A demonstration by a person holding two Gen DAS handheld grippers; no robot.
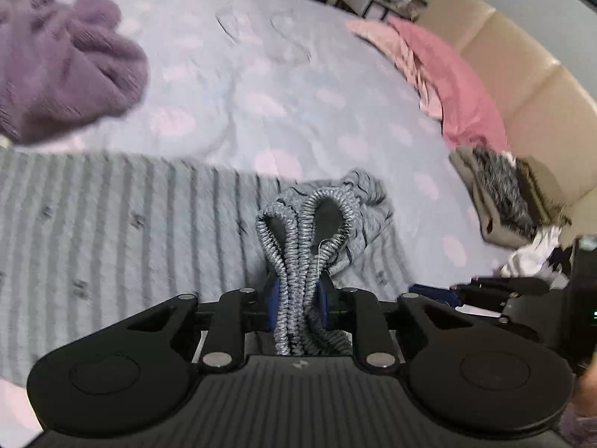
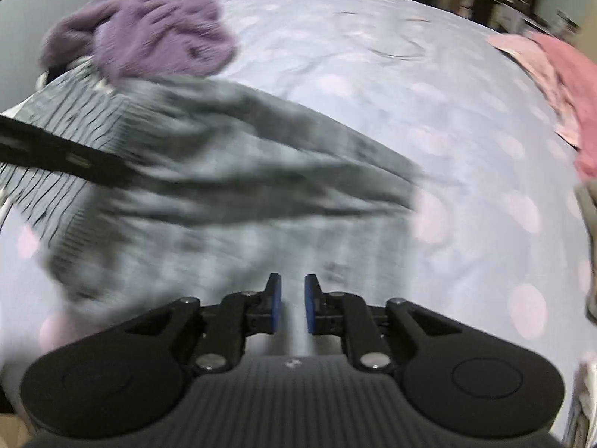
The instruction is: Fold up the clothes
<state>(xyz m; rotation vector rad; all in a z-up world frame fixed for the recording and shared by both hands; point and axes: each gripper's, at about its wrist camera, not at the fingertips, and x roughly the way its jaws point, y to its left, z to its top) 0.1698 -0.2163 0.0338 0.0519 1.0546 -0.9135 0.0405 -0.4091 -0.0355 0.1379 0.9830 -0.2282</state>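
Note:
A grey striped garment [image 1: 93, 216] lies spread on the bed, blurred by motion in the right wrist view [image 2: 224, 171]. My left gripper [image 1: 296, 291] is shut on its bunched elastic band [image 1: 309, 220], which loops up between the blue pads. My right gripper [image 2: 292, 291] is open by a narrow gap with nothing between its pads, hovering just above the garment's near edge. A black part of the left gripper [image 2: 67, 160] crosses the left of the right wrist view. The right gripper [image 1: 500, 287] shows at the right edge of the left wrist view.
A purple fuzzy sweater [image 1: 63, 67] [image 2: 156, 37] lies crumpled at the far left of the pale dotted bedsheet [image 1: 261, 74]. Pink clothes [image 1: 447, 74] [image 2: 574, 93] and a folded pile [image 1: 503, 194] sit along the right by a beige padded headboard [image 1: 522, 74].

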